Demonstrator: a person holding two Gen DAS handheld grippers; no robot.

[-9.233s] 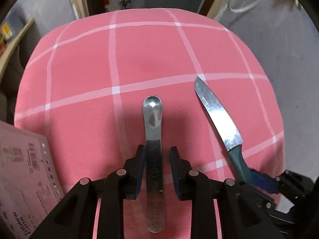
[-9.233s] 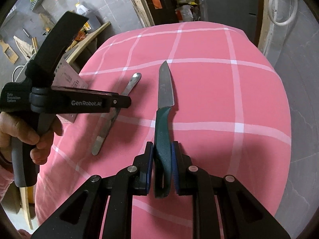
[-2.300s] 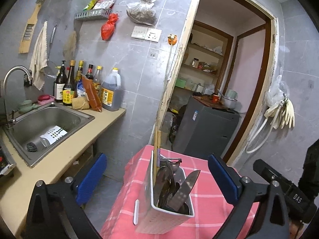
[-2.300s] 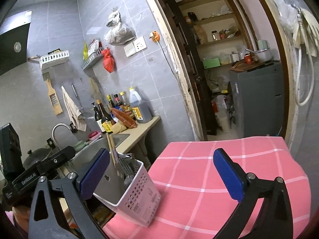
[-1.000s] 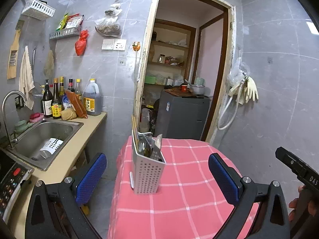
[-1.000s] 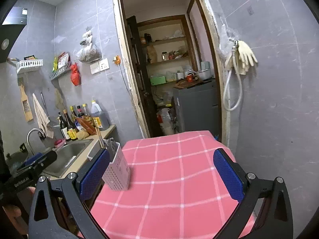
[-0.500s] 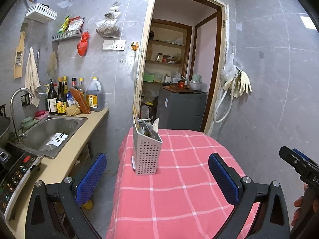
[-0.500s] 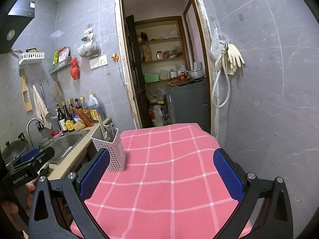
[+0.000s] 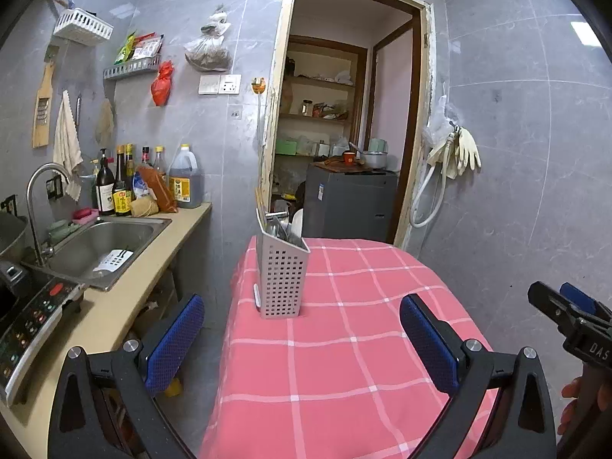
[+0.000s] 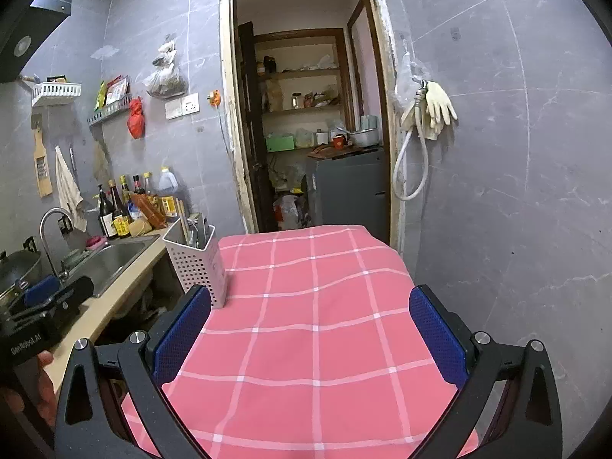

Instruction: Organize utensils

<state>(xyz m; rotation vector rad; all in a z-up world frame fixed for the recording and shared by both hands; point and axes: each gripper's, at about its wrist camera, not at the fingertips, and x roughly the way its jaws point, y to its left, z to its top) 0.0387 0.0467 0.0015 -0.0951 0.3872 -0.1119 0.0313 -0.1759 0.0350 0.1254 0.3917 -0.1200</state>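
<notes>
Both the left gripper (image 9: 302, 340) and right gripper (image 10: 310, 332) hold their jaws wide and empty; the utensil holder (image 9: 282, 273), utensils inside, stands on the tabletop (image 9: 344, 344) beyond them, upright

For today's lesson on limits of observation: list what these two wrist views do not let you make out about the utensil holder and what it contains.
- Utensils in the holder: only tops show; its perforated wall hides the rest, left wrist view.
- Same utensils, right wrist view: too small to tell apart.
- Holder's lower corner: the right gripper's blue finger pad covers it.
- Holder's base: unseen in both views.
</notes>
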